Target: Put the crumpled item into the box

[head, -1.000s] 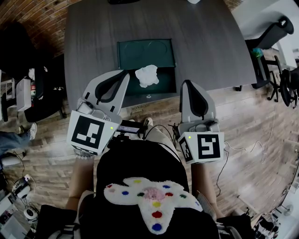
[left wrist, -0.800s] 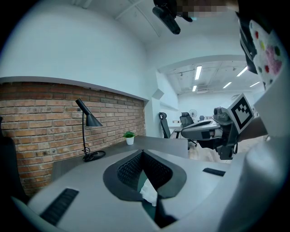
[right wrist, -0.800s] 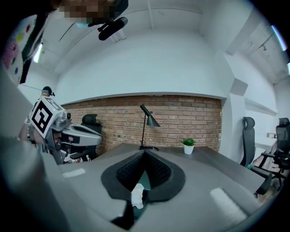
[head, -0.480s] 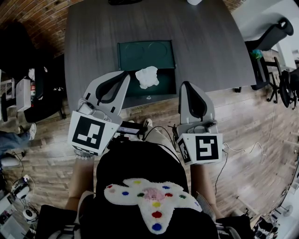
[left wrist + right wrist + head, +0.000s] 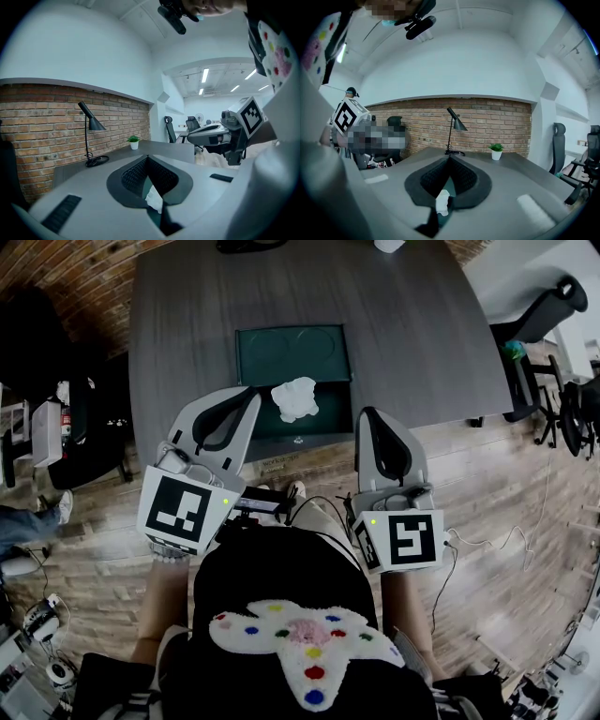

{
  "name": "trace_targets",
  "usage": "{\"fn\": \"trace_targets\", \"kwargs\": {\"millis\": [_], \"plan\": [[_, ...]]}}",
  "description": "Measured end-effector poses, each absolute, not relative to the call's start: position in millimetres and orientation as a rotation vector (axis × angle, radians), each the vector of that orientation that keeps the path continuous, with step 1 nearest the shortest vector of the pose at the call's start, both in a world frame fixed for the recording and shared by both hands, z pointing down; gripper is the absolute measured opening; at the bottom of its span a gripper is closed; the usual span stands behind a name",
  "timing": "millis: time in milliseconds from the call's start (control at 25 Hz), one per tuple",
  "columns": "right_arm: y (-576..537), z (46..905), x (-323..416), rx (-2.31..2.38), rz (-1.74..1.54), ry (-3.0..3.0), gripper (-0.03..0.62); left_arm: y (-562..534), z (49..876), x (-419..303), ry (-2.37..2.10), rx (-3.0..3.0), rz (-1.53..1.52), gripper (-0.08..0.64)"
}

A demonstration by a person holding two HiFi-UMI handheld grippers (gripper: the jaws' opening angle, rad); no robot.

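Head view: nearest, the left hand-held gripper (image 5: pixel 246 395) and the right hand-held gripper (image 5: pixel 372 416) hang at the near edge of the desk (image 5: pixel 412 324). Each has its jaws pressed together on nothing. Between and just beyond their tips, the crumpled item (image 5: pixel 295 397) lies on the near part of the green box (image 5: pixel 281 348). A lamp (image 5: pixel 458 123) and a plant (image 5: pixel 496 150) stand along the far edge.

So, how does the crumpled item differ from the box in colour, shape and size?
The crumpled item is white; the box is dark green. The item is lumpy and irregular; the box is flat-sided and rectangular. The item is much smaller than the box, lying at its near edge. Both are on the dark table.
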State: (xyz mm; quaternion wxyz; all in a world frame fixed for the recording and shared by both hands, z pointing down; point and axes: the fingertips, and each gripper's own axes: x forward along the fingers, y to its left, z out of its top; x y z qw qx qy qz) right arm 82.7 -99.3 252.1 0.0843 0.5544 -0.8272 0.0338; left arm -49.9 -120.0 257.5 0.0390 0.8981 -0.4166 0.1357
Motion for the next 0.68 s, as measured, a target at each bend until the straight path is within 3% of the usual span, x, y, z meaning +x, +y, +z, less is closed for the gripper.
{"fn": "trace_targets", "kwargs": {"millis": [680], "plan": [[-102.1,252.2,82.5,1.634,0.101,-2.465,0.009,-122.5,255.2,-47.2,-1.277,2.763,0.419,0.006]]}}
